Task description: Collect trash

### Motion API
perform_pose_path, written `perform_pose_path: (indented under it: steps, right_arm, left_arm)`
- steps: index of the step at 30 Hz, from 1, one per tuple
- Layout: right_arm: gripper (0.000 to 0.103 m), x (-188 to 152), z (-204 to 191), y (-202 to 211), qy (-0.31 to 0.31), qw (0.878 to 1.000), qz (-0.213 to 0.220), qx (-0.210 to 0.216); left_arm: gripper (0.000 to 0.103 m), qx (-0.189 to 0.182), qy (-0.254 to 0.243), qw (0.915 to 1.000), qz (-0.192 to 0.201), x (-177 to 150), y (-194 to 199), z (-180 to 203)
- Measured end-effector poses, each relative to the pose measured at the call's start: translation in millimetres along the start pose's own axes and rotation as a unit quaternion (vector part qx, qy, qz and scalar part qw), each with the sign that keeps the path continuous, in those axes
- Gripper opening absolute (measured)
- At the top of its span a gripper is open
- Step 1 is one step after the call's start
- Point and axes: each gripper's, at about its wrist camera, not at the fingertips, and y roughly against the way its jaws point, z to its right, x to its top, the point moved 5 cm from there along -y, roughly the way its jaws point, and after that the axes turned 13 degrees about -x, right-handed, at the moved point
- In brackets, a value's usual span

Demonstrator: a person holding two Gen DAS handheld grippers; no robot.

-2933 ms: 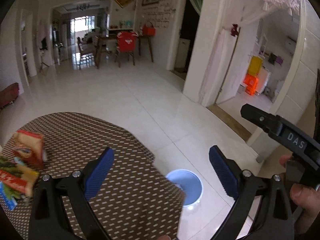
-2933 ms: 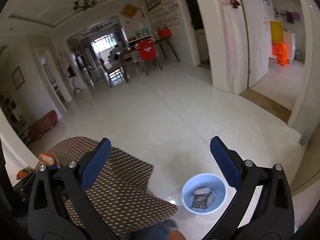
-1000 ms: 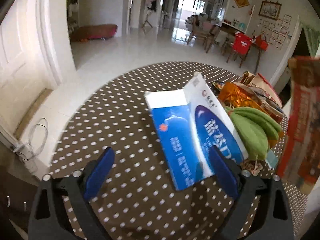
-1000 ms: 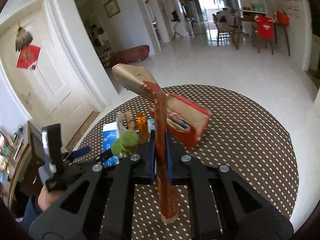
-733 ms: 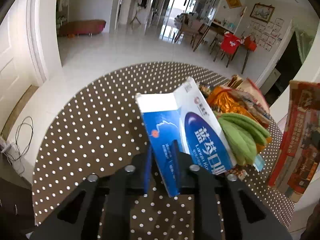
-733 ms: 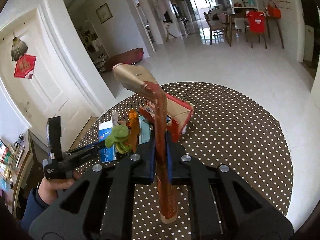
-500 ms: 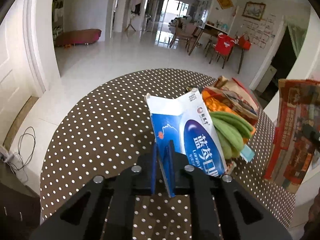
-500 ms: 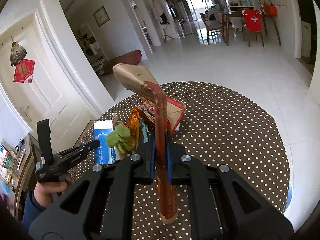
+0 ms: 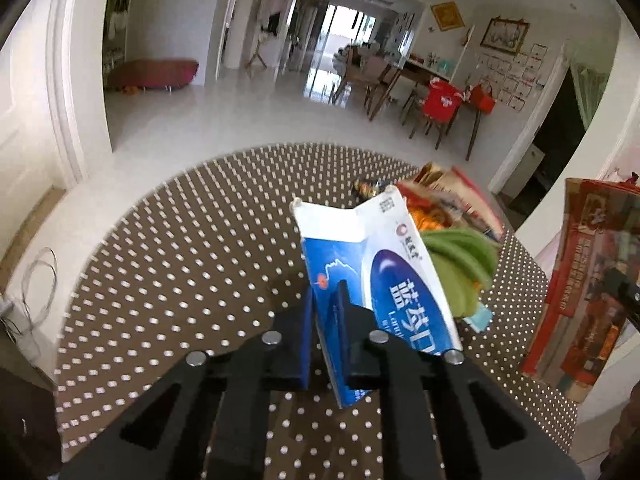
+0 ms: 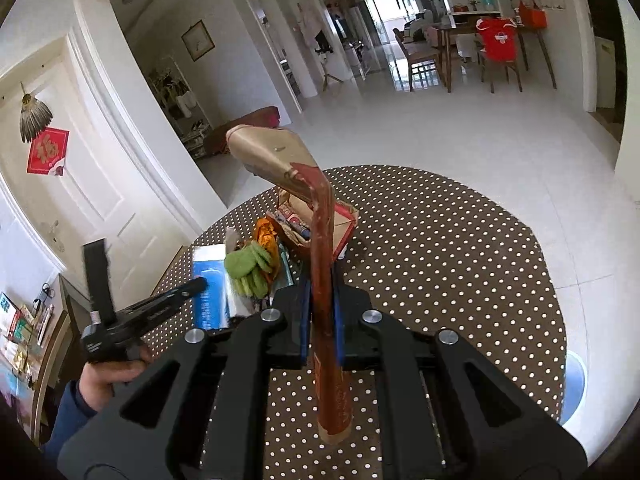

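My left gripper [image 9: 325,296] is shut on a flattened blue and white carton [image 9: 376,276] and holds it above the round dotted table [image 9: 180,272]. My right gripper [image 10: 320,280] is shut on a flattened red and tan cardboard box [image 10: 322,240], held upright above the table [image 10: 440,248]. That box also shows at the right edge of the left wrist view [image 9: 588,280]. A trash pile lies on the table: a green wrapper [image 10: 250,266], an orange wrapper [image 10: 267,236] and an open red box [image 10: 320,224]. The left gripper with the blue carton [image 10: 210,292] shows in the right wrist view.
A blue bin [image 10: 573,384] stands on the white tile floor beside the table's right edge. White doors and walls stand to the left. A dining table with chairs [image 10: 472,48] stands far down the hall. A cable [image 9: 36,280] lies on the floor at left.
My left gripper closed on the blue carton and lifted it off the table. My right gripper, shut on the red box, rose and drew back from the pile.
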Motion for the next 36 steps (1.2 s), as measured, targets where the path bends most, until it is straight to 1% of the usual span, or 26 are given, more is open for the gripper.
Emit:
perform_pose_path:
  steps: [2,4,5,8,10,11,13,14,15,16,17,18,21,22,23,25,26,27,29,30,31,34,36]
  right_arm:
    - [0.009,1.7,4.2,5.4,-0.005,1.0,0.006,-0.002]
    - [0.009,1.5,4.9,10.9,-0.008,1.0,0.012,-0.003]
    - [0.009,2.1,7.6,13.8,-0.011,1.0,0.014,-0.004]
    - [0.009,5.1,16.8,23.2,-0.018,1.0,0.022,-0.006]
    - [0.009,5.7,22.9,26.4,-0.023,0.999,0.024,-0.008]
    - [0.009,5.3,25.3,27.4,-0.025,0.999,0.024,-0.009]
    - [0.009,5.0,29.6,29.1,-0.028,0.999,0.023,-0.009]
    - [0.009,4.1,29.2,29.9,-0.028,0.999,0.022,-0.009]
    - [0.009,2.7,29.9,30.2,-0.028,0.999,0.02,-0.009]
    - [0.009,1.5,30.1,30.2,-0.028,0.999,0.019,-0.009]
    - [0.009,0.3,31.3,30.2,-0.029,0.999,0.017,-0.008]
    - [0.009,-0.1,31.5,30.0,-0.029,0.999,0.016,-0.008]
    - [0.009,0.2,33.7,30.0,-0.03,0.999,0.014,-0.008]
    - [0.009,0.3,33.4,30.1,-0.03,0.999,0.013,-0.008]
    - [0.009,0.1,32.2,30.0,-0.03,0.999,0.013,-0.008]
    - [0.009,0.6,31.8,30.2,-0.028,0.999,0.014,-0.008]
    - [0.009,0.2,31.2,30.5,-0.028,0.999,0.014,-0.008]
    - [0.009,0.5,31.7,30.8,-0.027,1.0,0.014,-0.009]
    - [0.009,1.1,32.3,30.2,-0.027,0.999,0.014,-0.009]
    - [0.009,0.7,32.7,29.8,-0.027,0.999,0.014,-0.009]
    - [0.009,0.5,32.6,29.1,-0.028,0.999,0.013,-0.009]
    - [0.009,0.6,30.6,28.1,-0.028,1.0,0.011,-0.008]
    - [0.009,1.8,28.9,29.7,-0.027,1.0,0.01,-0.008]
  left_arm:
    - [0.007,0.0,-0.007,0.9999,0.012,0.5,12.9,6.5]
    - [0.004,0.008,-0.023,0.9994,0.026,1.8,27.1,18.1]
    - [0.003,0.009,-0.029,0.999,0.032,-2.3,36.1,20.8]
    - [0.002,0.007,-0.041,0.9982,0.044,-2.4,51.6,38.2]
    - [0.002,0.001,-0.045,0.9982,0.041,-5.0,53.0,42.6]
    - [0.003,0.004,-0.05,0.9982,0.035,-7.9,51.1,45.0]
    - [0.005,0.004,-0.054,0.9984,0.015,-13.9,41.5,43.8]
    - [0.006,0.0,-0.047,0.9989,0.002,-18.9,35.8,42.9]
    - [0.011,-0.004,-0.043,0.9991,-0.008,-19.9,32.2,40.8]
    - [0.03,-0.008,-0.038,0.999,-0.022,-23.4,26.8,38.8]
    - [0.049,-0.008,-0.034,0.999,-0.027,-26.5,23.1,37.9]
    - [0.053,-0.01,-0.03,0.9991,-0.027,-30.5,20.0,37.7]
    - [0.055,-0.023,-0.021,0.9987,-0.04,-37.0,5.9,37.4]
    - [0.058,-0.027,-0.014,0.9989,-0.036,-38.3,2.9,36.9]
    - [0.063,-0.022,-0.012,0.9991,-0.034,-38.3,0.8,38.6]
    - [0.063,-0.009,0.001,0.9992,-0.039,-37.8,-1.7,35.4]
    - [0.063,-0.013,0.002,0.9994,-0.032,-35.9,1.8,38.3]
    - [0.064,-0.016,-0.004,0.9996,-0.025,-33.9,5.9,42.2]
    - [0.075,-0.013,-0.032,0.9994,-0.009,-28.9,17.4,57.2]
    - [0.077,-0.015,-0.042,0.999,-0.007,-27.4,19.6,64.2]
    - [0.078,-0.022,-0.056,0.998,-0.017,-28.1,16.4,75.1]
    - [0.078,-0.014,-0.064,0.9964,-0.053,-32.3,-7.5,85.2]
    - [0.043,-0.017,-0.053,0.9953,-0.08,-39.0,-22.2,79.7]
